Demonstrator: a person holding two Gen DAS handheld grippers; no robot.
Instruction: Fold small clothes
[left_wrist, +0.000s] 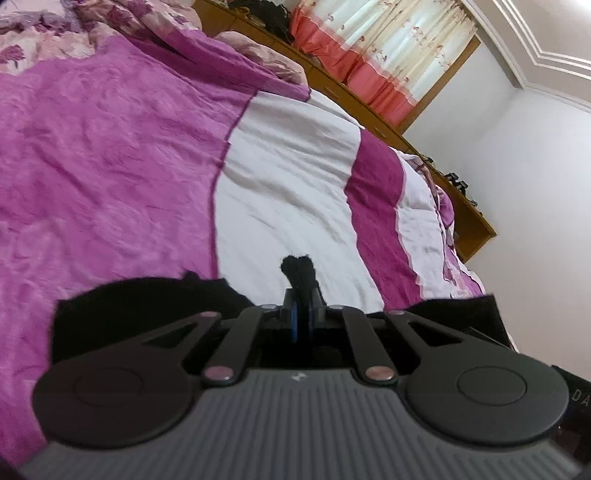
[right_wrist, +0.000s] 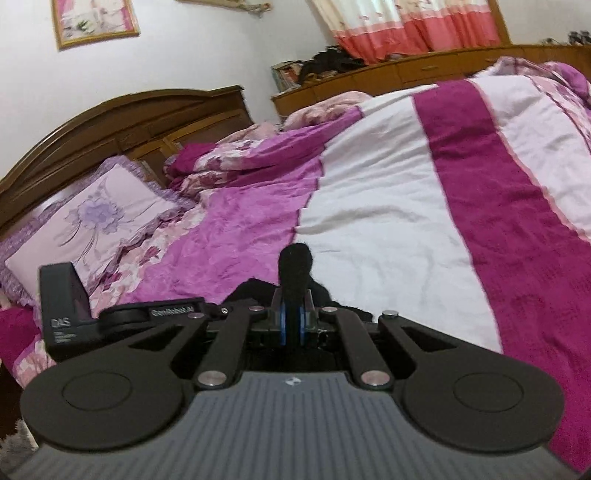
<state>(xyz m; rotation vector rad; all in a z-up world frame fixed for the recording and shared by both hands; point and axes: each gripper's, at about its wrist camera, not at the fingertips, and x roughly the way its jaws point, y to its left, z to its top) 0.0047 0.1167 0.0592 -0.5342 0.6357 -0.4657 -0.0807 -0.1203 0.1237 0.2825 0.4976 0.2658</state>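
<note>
Black garment (left_wrist: 122, 314): pinched at two spots, one in each of my hands, and hanging low over the bed; most of it is hidden under my tools.
Left fingers (left_wrist: 301, 295): pressed together on a bunched tuft of the black cloth, which pokes out past the tips.
Right fingers (right_wrist: 293, 295): also clamped on a black tuft that stands up beyond the tips.
Slip risk: each grip is only a small bunch near the edge, so I judge a sharp tug could pull the cloth free.
Fold risk: if my hands are uneven, the cloth may land twisted or bunched.
Bedspread (left_wrist: 288, 177): soft and wrinkled under the garment, so I expect a fold to shift or snag when laid down.
Pillow (right_wrist: 92, 218): well apart, no trouble.
</note>
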